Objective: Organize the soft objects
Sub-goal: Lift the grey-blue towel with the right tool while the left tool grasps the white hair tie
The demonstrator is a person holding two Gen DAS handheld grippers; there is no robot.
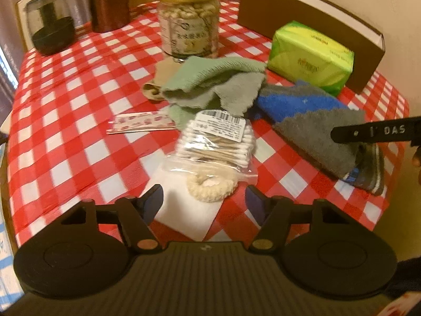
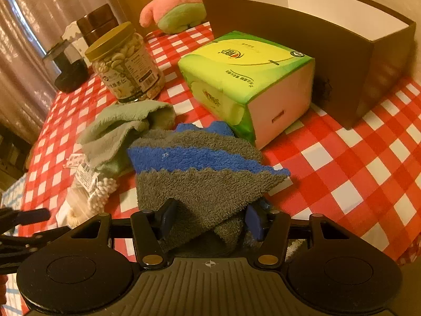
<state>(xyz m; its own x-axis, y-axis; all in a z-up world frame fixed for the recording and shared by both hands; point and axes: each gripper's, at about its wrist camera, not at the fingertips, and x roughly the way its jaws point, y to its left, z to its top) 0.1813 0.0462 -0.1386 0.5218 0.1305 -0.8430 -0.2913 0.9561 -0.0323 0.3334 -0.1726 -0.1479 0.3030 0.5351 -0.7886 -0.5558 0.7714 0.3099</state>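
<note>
My left gripper point(image 1: 205, 197) hangs over the near edge of the table point(image 1: 79, 121). Its two fingers point(image 1: 152, 200) are spread apart and nothing is pinched. A fluffy cream ring point(image 1: 210, 187) lies just ahead, between the fingertips, but they do not touch it. The ring sits on a white sheet point(image 1: 184, 210), half under a clear bag of cotton swabs point(image 1: 218, 150).

My right gripper point(image 2: 210, 221) has a grey and blue towel point(image 2: 200, 173) between its fingers point(image 2: 168, 218). The cloth bunches up against both pads, so I think it is pinched.

The towel lies on the red and white cloth, just in front of a green tissue pack point(image 2: 244, 79). A green rag point(image 2: 123, 129) is crumpled beside the towel, touching it. Behind the rag stands a jar point(image 2: 126, 65) of nuts with a gold lid. A brown box point(image 2: 329, 60) with a white inside stands open behind the tissue pack. A pink plush star point(image 2: 173, 8) sits at the far end of the table. A small pink printed card point(image 1: 139, 125) lies flat left of the swabs. A dark pot point(image 1: 52, 36) is at the far left corner.
</note>
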